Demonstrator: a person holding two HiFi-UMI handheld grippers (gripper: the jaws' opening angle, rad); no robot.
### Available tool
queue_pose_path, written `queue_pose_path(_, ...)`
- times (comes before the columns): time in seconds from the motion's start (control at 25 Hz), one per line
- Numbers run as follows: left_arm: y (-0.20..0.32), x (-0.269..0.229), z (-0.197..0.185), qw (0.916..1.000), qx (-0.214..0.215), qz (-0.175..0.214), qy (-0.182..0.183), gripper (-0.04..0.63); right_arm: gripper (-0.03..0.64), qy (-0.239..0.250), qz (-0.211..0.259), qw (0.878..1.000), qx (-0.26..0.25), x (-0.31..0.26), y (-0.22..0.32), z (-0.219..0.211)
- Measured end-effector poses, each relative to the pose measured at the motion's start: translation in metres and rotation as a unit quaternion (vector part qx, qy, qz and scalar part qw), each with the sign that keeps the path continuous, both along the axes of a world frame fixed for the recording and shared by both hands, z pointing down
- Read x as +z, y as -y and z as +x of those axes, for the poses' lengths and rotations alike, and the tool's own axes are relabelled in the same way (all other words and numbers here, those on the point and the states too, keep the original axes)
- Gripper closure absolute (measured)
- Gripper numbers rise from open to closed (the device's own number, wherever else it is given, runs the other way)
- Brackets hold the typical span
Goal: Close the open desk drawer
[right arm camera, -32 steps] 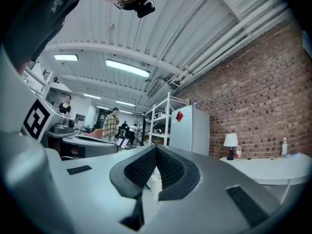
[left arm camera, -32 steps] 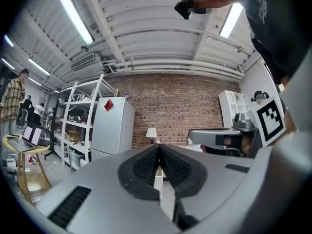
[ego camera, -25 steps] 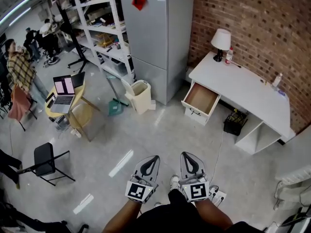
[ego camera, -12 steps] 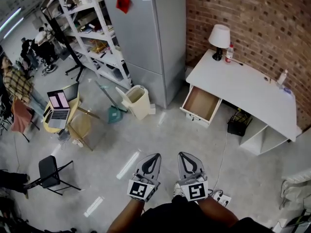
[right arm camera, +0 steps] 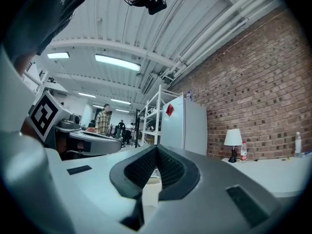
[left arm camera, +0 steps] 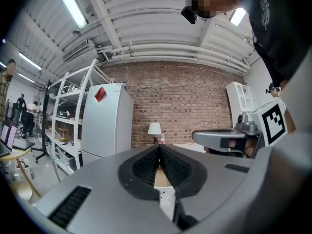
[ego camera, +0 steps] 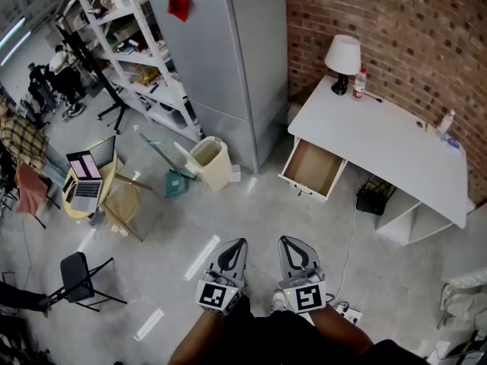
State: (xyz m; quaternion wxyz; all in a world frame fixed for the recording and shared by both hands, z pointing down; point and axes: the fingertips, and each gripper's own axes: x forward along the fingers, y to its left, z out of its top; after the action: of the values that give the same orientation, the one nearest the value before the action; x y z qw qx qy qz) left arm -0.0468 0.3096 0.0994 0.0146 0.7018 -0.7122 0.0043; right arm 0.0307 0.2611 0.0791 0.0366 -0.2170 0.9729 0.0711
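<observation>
Against the red brick wall [ego camera: 396,14], a white flat-topped desk [ego camera: 396,147], with a white-shaded lamp [ego camera: 343,54] and a small red-and-white bottle [ego camera: 359,84] on its back left corner and an open white wooden drawer [ego camera: 312,167] sticking out under its left end. Left of the desk, a tall grey metal fridge [ego camera: 228,52], with a cream plastic bin [ego camera: 209,160] just in front and white metal shelves [ego camera: 129,52] further left.

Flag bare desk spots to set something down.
The desk is bare across its middle, between the lamp and red-labelled bottle at one end and the clear bottle at the other. The open drawer looks empty too. Crowded: both ends.
</observation>
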Motion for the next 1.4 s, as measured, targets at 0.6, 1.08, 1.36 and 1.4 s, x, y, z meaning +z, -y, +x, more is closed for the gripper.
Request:
queue_pose_path(0.6,0.116,0.011,-0.079,0.9937,0.110,0.003,0.022,0.594,0.591,-0.006,-0.025,0.996,0.084,0.008,0.097,-0.082)
queue_pose_path(1.08,0.190,0.016,-0.122,0.9783,0.207,-0.005,-0.007,0.594,0.591,-0.014,-0.053,0.981,0.186,0.019,0.163,-0.129)
queue_pose_path(1.36,0.217,0.022,-0.140,0.9694,0.246,-0.005,-0.005,0.594,0.591,-0.017,-0.091,0.965,0.247,0.039,0.190,-0.119)
queue_pose_path(1.4,0.220,0.025,-0.140,0.9680,0.251,-0.006,-0.003,0.594,0.591,-0.020,-0.090,0.963,0.253,0.040,0.193,-0.118)
